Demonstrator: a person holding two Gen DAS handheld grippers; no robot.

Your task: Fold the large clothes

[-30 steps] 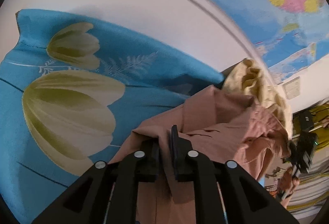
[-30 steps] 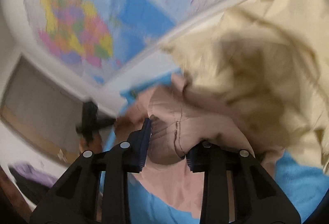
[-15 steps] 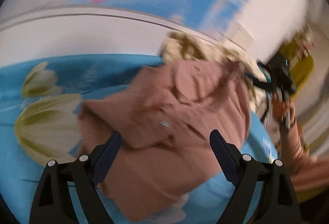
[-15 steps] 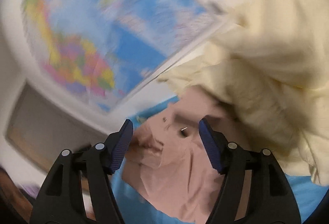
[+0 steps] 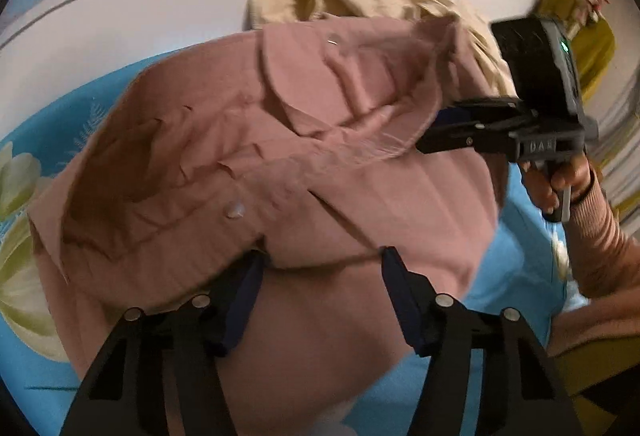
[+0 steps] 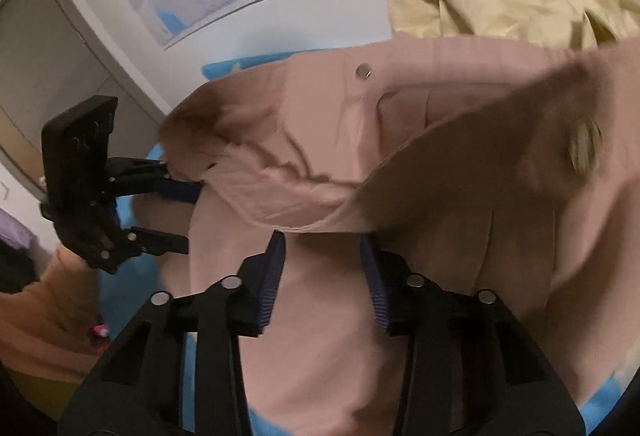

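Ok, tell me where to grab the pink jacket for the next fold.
Probably take the pink jacket by its near folded edge, coming from the front low over the blue sheet. That edge overhangs both closing grippers, left and right, so fabric already lies between each pair of fingers.

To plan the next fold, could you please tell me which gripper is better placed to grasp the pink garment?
Probably the right gripper: its closing jaws stand narrower around the pink garment fold; the left gripper, also closing, gapes wider.
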